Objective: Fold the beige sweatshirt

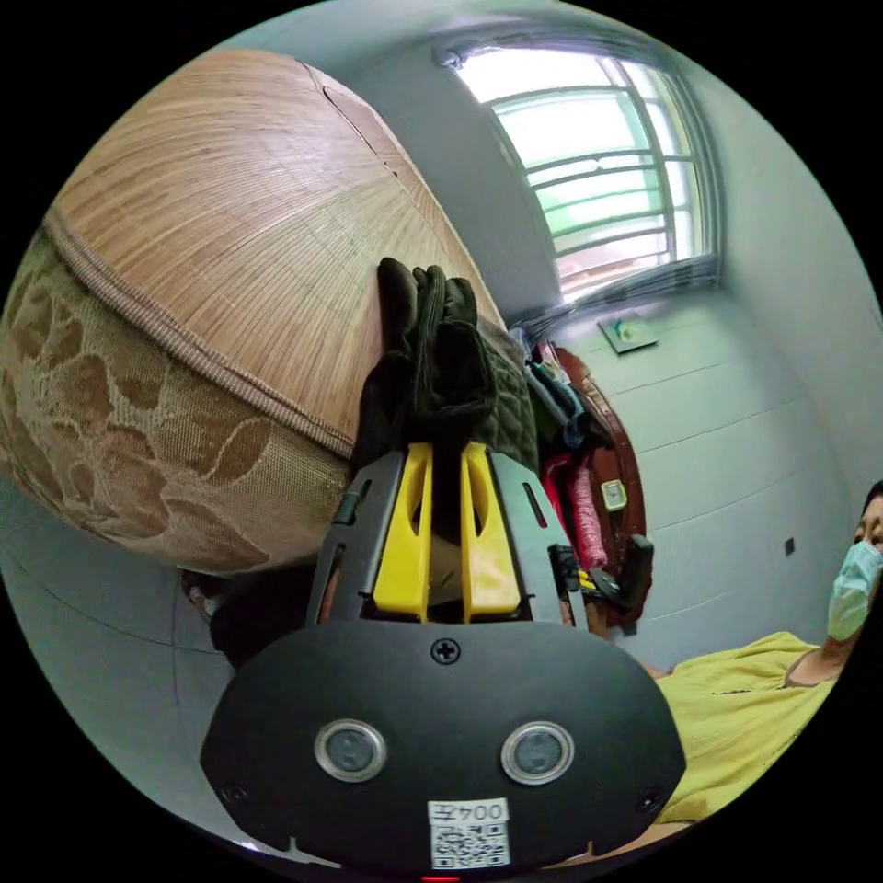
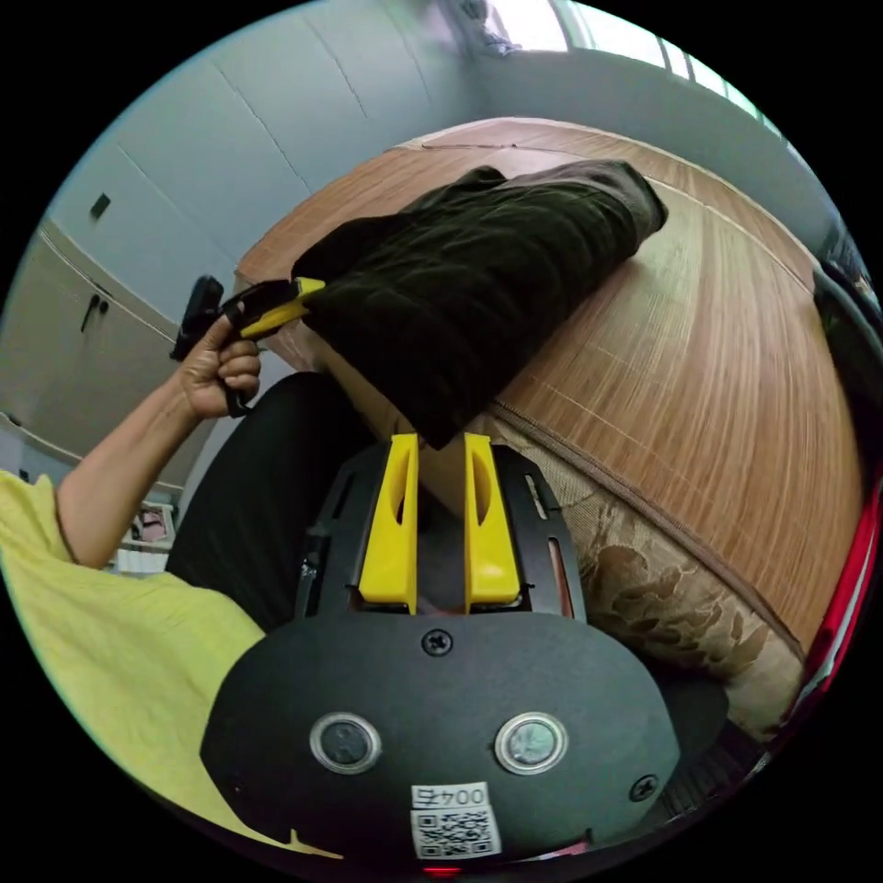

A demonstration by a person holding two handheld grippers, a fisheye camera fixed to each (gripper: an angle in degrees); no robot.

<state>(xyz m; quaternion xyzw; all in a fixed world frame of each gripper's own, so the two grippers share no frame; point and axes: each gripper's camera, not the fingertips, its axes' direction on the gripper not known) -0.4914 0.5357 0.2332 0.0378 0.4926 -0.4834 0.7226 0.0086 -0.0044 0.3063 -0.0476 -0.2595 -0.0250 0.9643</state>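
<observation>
Right gripper view has both tongs [image 2: 440,441] clamped on corners of a dark garment [image 2: 469,276], left tongs [image 2: 299,299] too, stretching it flat over the bamboo-matted bed [image 2: 699,368], probably for folding, though no beige sweatshirt anywhere.

The right claw [image 2: 440,451] pinches a corner of a dark folded garment [image 2: 478,276] between its yellow jaws. The garment lies on a bed's bamboo mat [image 2: 699,368]. A hand [image 2: 219,363] holds the left claw [image 2: 299,299], clamped on the garment's other near corner.
</observation>
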